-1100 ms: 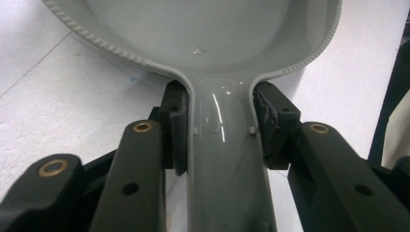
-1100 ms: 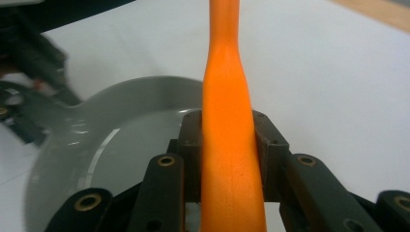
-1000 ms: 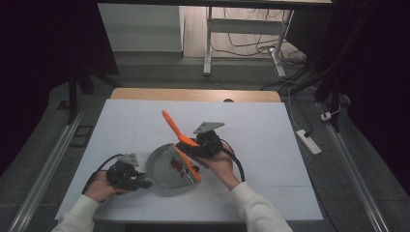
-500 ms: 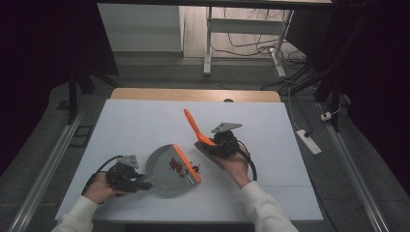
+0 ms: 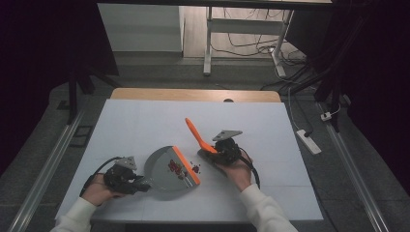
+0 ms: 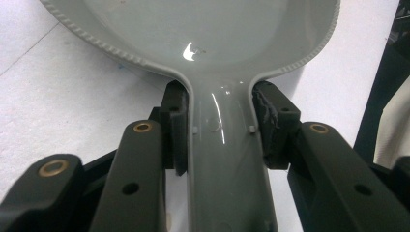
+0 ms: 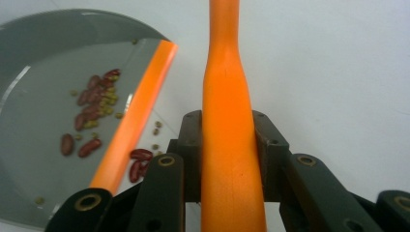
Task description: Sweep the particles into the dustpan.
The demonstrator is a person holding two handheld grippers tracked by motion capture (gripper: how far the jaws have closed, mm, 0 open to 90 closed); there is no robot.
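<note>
Left gripper (image 5: 140, 184) sits at the near-left of the white table (image 5: 135, 125), jaws clamped on the grey handle of the dustpan (image 5: 167, 170); the left gripper view shows both pads (image 6: 178, 126) pressing the handle's sides where it widens into the pan. Dustpan lies flat on the table, roughly centre-near, its orange lip (image 5: 186, 165) facing right toward the other hand. Inside the pan, near the lip, a small pile of red beans (image 5: 175, 167) mixed with tiny greenish bits; in the right gripper view the pile (image 7: 94, 113) is clear. A few loose beans (image 7: 140, 162) lie on the table just outside the lip, also seen from above (image 5: 195, 168). Right gripper (image 5: 215, 151) is just right of the pan, jaws closed tight on the orange brush handle (image 5: 196, 134), which angles up and away to the far left. Brush head is hidden under the gripper, can't tell its contact with the table.
</note>
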